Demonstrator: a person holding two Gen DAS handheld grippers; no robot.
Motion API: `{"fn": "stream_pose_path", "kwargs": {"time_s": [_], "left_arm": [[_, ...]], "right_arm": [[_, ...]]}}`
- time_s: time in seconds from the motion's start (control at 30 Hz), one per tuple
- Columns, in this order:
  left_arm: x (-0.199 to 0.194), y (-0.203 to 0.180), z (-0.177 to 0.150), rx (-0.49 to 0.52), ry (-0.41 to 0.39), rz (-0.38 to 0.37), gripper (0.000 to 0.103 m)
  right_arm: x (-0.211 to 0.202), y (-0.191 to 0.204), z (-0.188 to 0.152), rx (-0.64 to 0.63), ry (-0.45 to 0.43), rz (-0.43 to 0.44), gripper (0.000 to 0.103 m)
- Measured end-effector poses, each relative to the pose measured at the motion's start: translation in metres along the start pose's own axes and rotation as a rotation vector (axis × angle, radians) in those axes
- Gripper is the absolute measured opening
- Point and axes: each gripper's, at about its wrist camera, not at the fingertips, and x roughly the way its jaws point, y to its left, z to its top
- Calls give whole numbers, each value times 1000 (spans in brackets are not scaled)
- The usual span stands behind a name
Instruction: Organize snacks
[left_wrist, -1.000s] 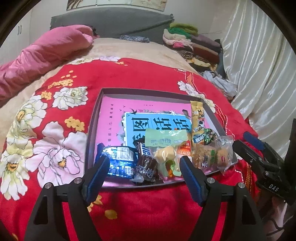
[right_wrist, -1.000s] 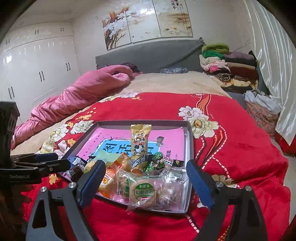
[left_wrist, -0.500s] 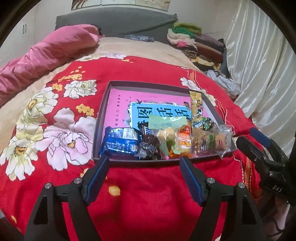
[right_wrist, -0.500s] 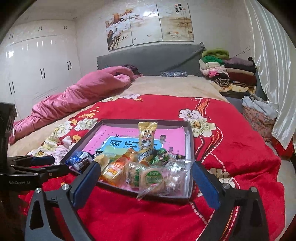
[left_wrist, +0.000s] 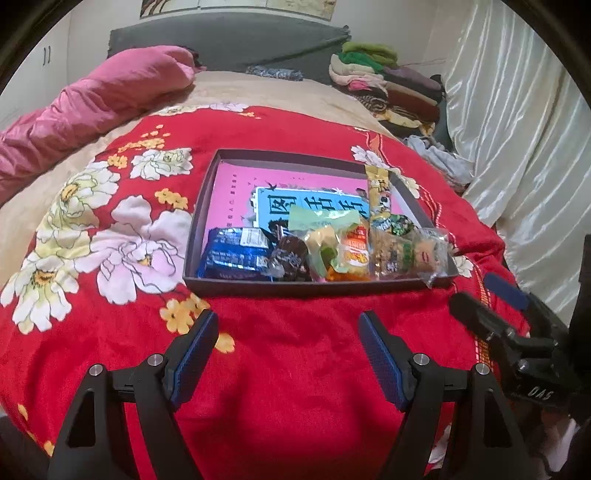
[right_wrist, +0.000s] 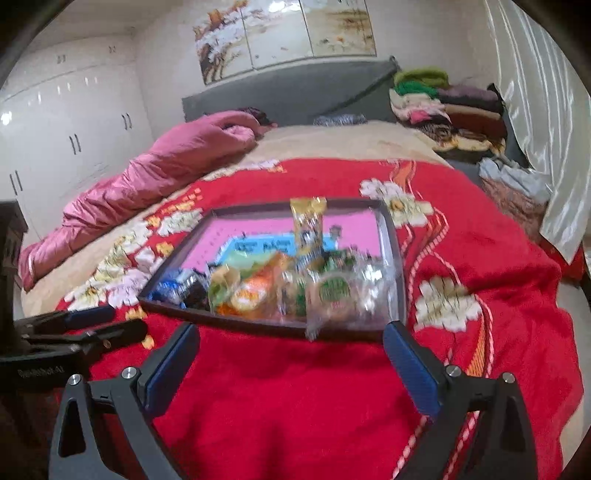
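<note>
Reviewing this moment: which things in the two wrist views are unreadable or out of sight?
- Snack labels: right wrist view, motion blur.
- Book cover in the tray: left wrist view, lower half covered by the snack pile.
- Right gripper: left wrist view, body cut off by the frame's right edge.
- Chocolate packet: left wrist view, print too small.

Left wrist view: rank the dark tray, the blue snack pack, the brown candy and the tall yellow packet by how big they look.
Largest to smallest:
1. dark tray
2. blue snack pack
3. tall yellow packet and brown candy: too alike to rank, and the packet lies farther from the camera.
</note>
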Motion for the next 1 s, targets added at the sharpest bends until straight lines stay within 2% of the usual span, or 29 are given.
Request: {"fn": "stream_pose_path", "kwargs": {"time_s": [0.13,0.4,1.0], "left_arm": [[-3,-1,-5,-8,12,-11,79],[-11,0,-17,2,34,-10,79],[-13,1,-18,16,39,16,79]], "right_arm": [[-8,2,-11,4,26,-20,101],[-26,12,-18,8,11,-17,101],[-25,17,-19,-35,-17,-10,101]]}}
